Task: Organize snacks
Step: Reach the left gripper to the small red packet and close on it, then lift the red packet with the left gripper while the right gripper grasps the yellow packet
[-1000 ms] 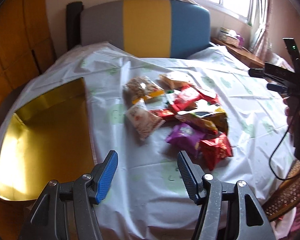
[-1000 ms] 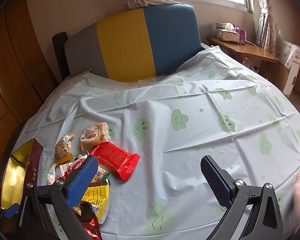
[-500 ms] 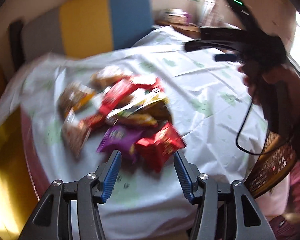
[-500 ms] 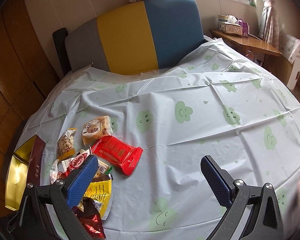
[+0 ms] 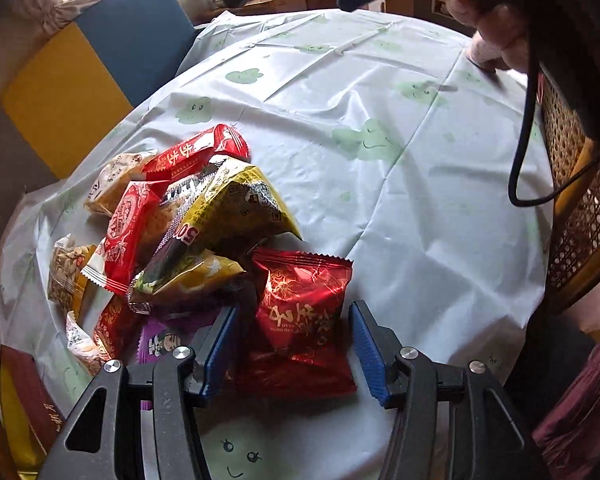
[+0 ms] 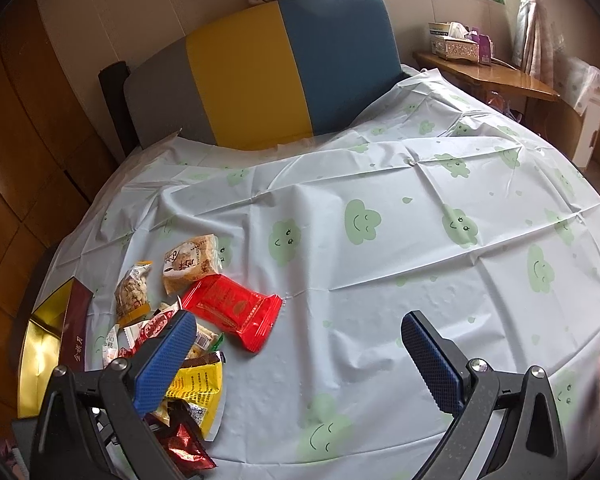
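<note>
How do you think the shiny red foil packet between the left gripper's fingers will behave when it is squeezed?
The red foil packet looks puffed, so it will probably give. Its glossy film may slip. The left gripper straddles it, jaws just closing, pads apparently not yet pressing.

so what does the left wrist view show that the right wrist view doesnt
Only the left wrist view shows the left tool with its jaws either side of the dark red foil snack pack, a gap still visible by the right pad; the jaws have just been closing. It also shows the purple packet and a wicker chair.

Only the right wrist view shows the right tool open over bare cloth, the tissue box and the window.

Both show the snack pile, the long bright red packet, the cloud-print tablecloth and the gold box.
</note>
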